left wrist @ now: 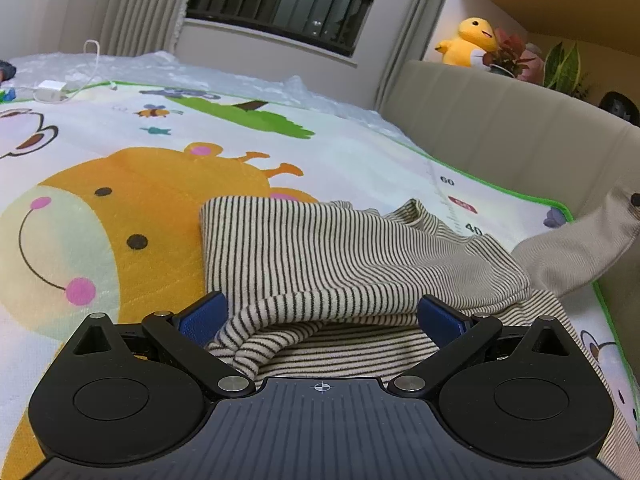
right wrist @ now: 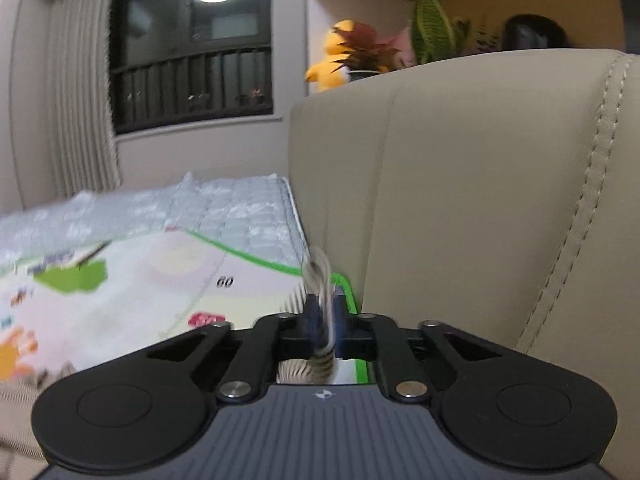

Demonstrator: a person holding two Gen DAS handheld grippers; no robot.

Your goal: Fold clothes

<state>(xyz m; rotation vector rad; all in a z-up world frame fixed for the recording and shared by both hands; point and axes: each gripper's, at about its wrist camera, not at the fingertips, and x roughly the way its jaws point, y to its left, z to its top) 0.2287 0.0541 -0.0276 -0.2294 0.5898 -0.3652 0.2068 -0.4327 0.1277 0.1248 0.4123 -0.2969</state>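
In the left wrist view we hold the left tongs (left wrist: 322, 316) spread wide over the striped garment (left wrist: 320, 256), gripping nothing. The garment lies bunched on the cartoon play mat (left wrist: 120, 184) near its right edge, one sleeve (left wrist: 580, 248) pulled off toward that edge. A beige sofa (left wrist: 500, 132) borders the mat there; a white charger (left wrist: 50, 90) sits at the far-left corner, and a yellow plush toy (left wrist: 468, 42) and potted plant (left wrist: 508, 54) stand behind the sofa.

In the right wrist view our right tongs (right wrist: 320, 320) are clenched on a fold of the striped cloth, right at the mat's green edge (right wrist: 344, 284), hard against the sofa.
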